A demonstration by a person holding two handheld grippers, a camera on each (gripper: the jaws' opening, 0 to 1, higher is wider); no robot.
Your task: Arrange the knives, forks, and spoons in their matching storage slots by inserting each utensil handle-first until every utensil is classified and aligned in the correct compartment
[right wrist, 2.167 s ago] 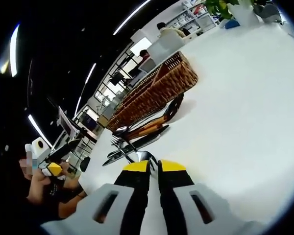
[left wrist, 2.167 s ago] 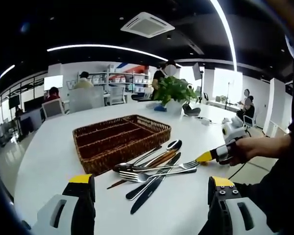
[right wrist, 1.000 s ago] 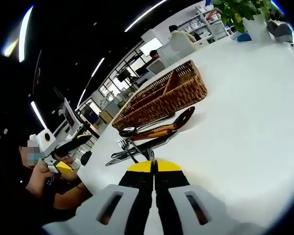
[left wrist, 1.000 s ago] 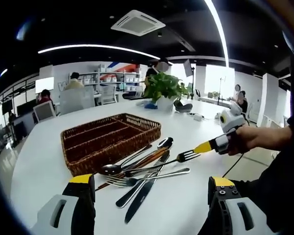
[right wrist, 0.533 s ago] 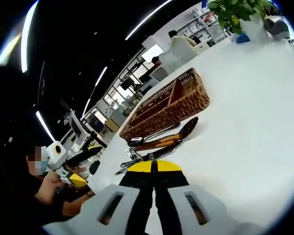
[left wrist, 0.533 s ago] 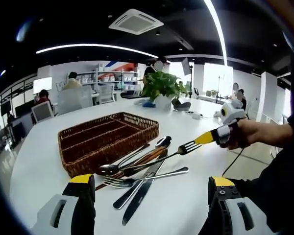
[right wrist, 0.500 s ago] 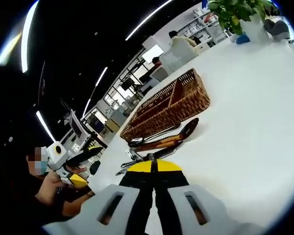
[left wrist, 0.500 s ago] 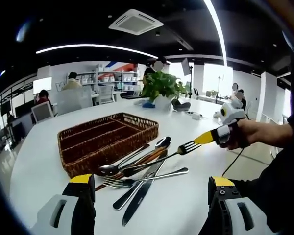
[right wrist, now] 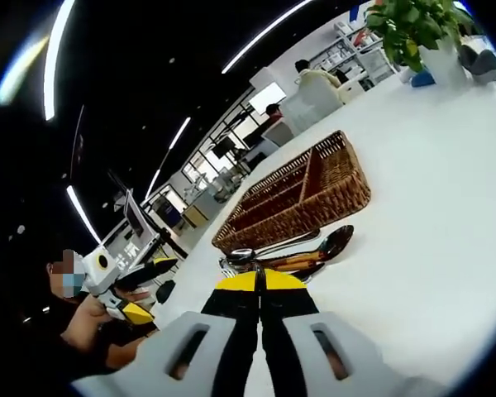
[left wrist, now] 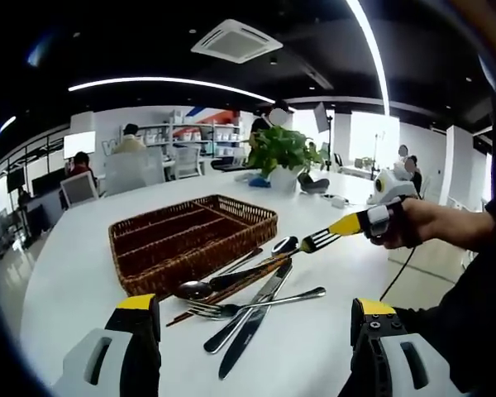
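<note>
While the silver metal fork [left wrist: 316,241] is clamped by its tines in the closed, yellow-tipped right gripper [left wrist: 345,224], raised above the white table [left wrist: 331,347] with its handle aimed at the utensil pile, we judge the step in hand to be carrying it to the brown wicker tray [left wrist: 190,240]. We swing the handle round to line up with one long slot and lower it level. We keep the left gripper [left wrist: 252,318], jaws spread and empty, near the pile [left wrist: 240,294] of remaining cutlery. We cannot tell which slot suits forks. In the right gripper view the jaws [right wrist: 260,285] hide the fork.
</note>
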